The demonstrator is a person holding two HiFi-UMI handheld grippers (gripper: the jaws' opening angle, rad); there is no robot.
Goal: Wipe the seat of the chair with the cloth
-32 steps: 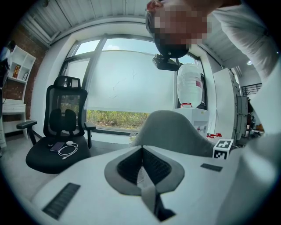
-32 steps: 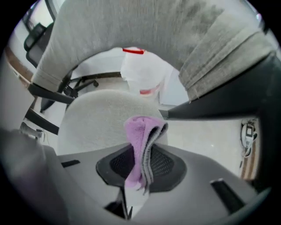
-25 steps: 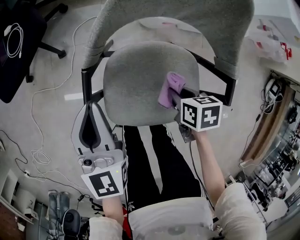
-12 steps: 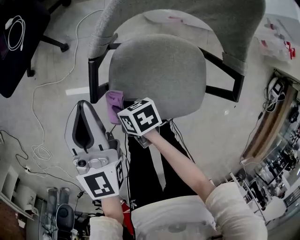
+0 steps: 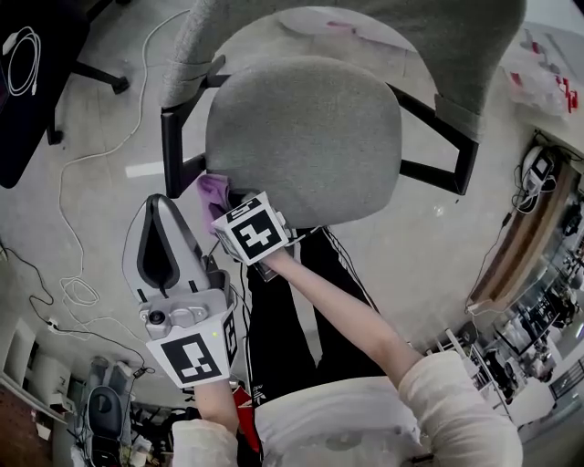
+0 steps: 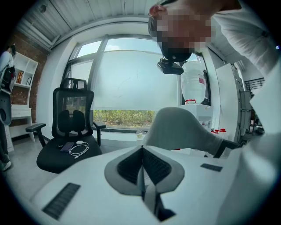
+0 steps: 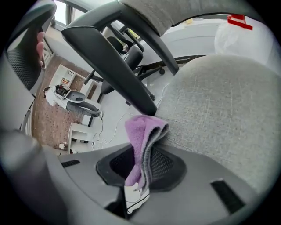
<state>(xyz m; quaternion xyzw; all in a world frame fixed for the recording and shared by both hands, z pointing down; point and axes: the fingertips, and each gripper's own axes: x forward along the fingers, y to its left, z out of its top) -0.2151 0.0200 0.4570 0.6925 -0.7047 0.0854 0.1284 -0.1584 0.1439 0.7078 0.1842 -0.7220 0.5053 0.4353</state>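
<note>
A grey fabric chair seat (image 5: 306, 137) fills the upper middle of the head view, with its grey backrest (image 5: 365, 27) beyond. A folded purple cloth (image 5: 213, 192) sits at the seat's near-left edge, pinched in my right gripper (image 5: 224, 199). In the right gripper view the cloth (image 7: 142, 140) hangs between the shut jaws, touching the seat (image 7: 224, 114) beside the black armrest (image 7: 116, 66). My left gripper (image 5: 157, 246) is held off the seat, below and left of it, jaws shut with nothing between them (image 6: 142, 169).
The chair's black armrests (image 5: 178, 155) flank the seat. White cables (image 5: 73, 228) trail across the grey floor at the left. Another black office chair (image 6: 70, 132) stands nearby with a phone and cable on it. The person's dark trousers (image 5: 292, 310) are just below the seat.
My right gripper has swept the purple cloth from the seat's right side across to its near-left edge. The left gripper has barely shifted.
</note>
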